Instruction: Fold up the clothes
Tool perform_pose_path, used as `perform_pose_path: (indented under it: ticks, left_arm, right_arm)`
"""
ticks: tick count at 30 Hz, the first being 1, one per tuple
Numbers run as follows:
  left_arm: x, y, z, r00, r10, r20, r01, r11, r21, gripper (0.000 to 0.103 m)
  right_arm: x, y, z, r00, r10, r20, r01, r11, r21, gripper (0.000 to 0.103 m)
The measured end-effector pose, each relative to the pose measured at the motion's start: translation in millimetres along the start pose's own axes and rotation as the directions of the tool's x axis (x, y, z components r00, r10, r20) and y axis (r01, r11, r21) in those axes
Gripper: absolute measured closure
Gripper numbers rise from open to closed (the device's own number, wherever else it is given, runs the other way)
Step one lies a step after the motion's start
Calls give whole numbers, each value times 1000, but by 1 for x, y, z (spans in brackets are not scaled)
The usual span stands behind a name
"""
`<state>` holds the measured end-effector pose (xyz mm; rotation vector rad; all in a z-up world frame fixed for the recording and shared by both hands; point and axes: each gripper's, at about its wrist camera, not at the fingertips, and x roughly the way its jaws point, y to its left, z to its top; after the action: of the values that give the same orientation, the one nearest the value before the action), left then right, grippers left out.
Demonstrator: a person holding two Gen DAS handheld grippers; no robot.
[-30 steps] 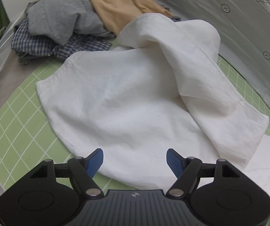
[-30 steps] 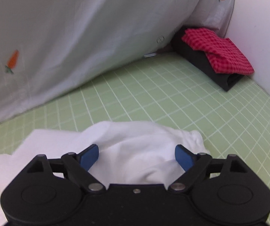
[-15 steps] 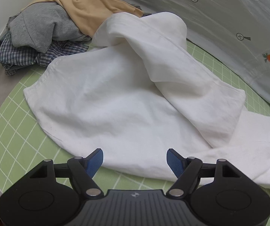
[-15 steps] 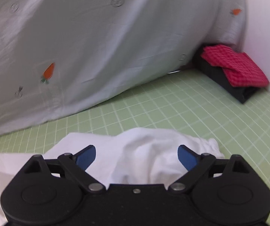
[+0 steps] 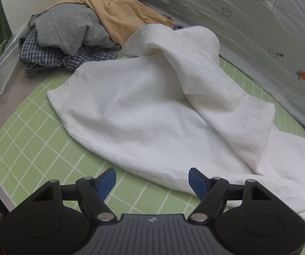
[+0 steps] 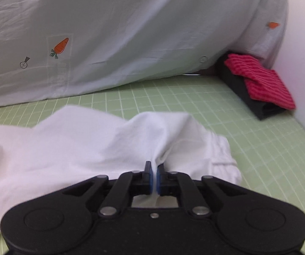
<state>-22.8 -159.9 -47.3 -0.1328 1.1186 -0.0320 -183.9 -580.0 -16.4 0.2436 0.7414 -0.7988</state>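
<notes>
A rumpled white garment (image 5: 152,110) lies spread over the green grid mat (image 5: 31,148), with one fold raised along its right side. My left gripper (image 5: 152,180) hovers open just in front of the garment's near edge, nothing between its blue pads. In the right wrist view the same white garment (image 6: 78,140) bunches up at my right gripper (image 6: 154,177), which is shut on a pinched ridge of the cloth near its gathered end.
A pile of unfolded clothes (image 5: 84,34), grey, tan and blue plaid, sits at the mat's far left. A pale sheet with carrot prints (image 6: 120,38) hangs along the back. A folded red checked cloth on a black one (image 6: 260,85) lies at the far right by the wall.
The right gripper went from wide open over the white cloth to shut on it. The left gripper drew back, so the garment's near edge now lies beyond its fingers.
</notes>
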Motion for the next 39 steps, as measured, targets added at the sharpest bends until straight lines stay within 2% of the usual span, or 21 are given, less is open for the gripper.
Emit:
perform_pose_path:
  ticks: [4, 7, 12, 15, 18, 20, 22, 23, 24, 25, 26, 28, 31, 35, 39]
  left_arm:
    - [-4, -1, -16, 999, -3, -33, 5, 999, 46, 27]
    - [-11, -2, -26, 999, -8, -46, 11, 998, 60, 27]
    - [-17, -5, -36, 999, -11, -46, 13, 999, 49, 27]
    - [-22, -4, -38, 999, -8, -37, 10, 999, 41, 27]
    - [-24, -1, -42, 1000, -5, -27, 5, 1000, 17, 27]
    - [-25, 2, -42, 1000, -5, -21, 5, 1000, -8, 27]
    - [-25, 2, -39, 1000, -3, -14, 3, 1000, -25, 27]
    - [-25, 2, -38, 1000, -2, -10, 2, 999, -33, 27]
    - [-25, 1, -36, 1000, -3, -5, 3, 999, -36, 27]
    - [-24, -1, -34, 1000, -4, -1, 4, 999, -36, 26]
    - [-23, -3, -31, 1000, -7, 2, 7, 999, -34, 26]
    - [-20, -9, -21, 1000, -16, 10, 16, 999, -29, 25]
    - [-15, -18, -5, 999, -29, 31, 29, 999, -22, 20]
    - [-4, -27, 22, 998, -40, 58, 42, 999, -27, 15]
    - [17, -25, 53, 996, -59, 68, 65, 993, -98, 14]
  right_arm:
    - [-20, -21, -48, 995, -77, -69, 78, 997, 9, 100]
    - [-18, -45, -67, 983, -134, -121, 139, 990, 28, 100]
    - [-2, -78, -60, 977, -177, -121, 184, 981, 52, 99]
    - [14, -95, -50, 964, -235, -123, 242, 969, 51, 99]
    - [16, -108, -36, 957, -253, -145, 267, 960, 89, 96]
    - [4, -112, -26, 964, -237, -120, 254, 954, 158, 86]
    - [-13, -104, -16, 968, -245, -53, 251, 950, 187, 57]
    - [-21, -100, -11, 968, -250, -20, 248, 947, 202, 53]
    - [-27, -95, -5, 970, -242, 13, 234, 949, 211, 41]
    - [-29, -90, 2, 977, -213, 35, 200, 954, 222, 25]
    - [-29, -85, 8, 983, -174, 52, 157, 959, 234, 20]
    - [-26, -76, 22, 992, -101, 78, 78, 964, 254, 18]
    - [-9, -56, 37, 997, -49, 54, 33, 964, 265, 11]
    - [18, -37, 48, 1000, -14, -2, 14, 944, 329, 7]
    - [49, -29, 50, 995, 14, -98, 26, 918, 396, 3]
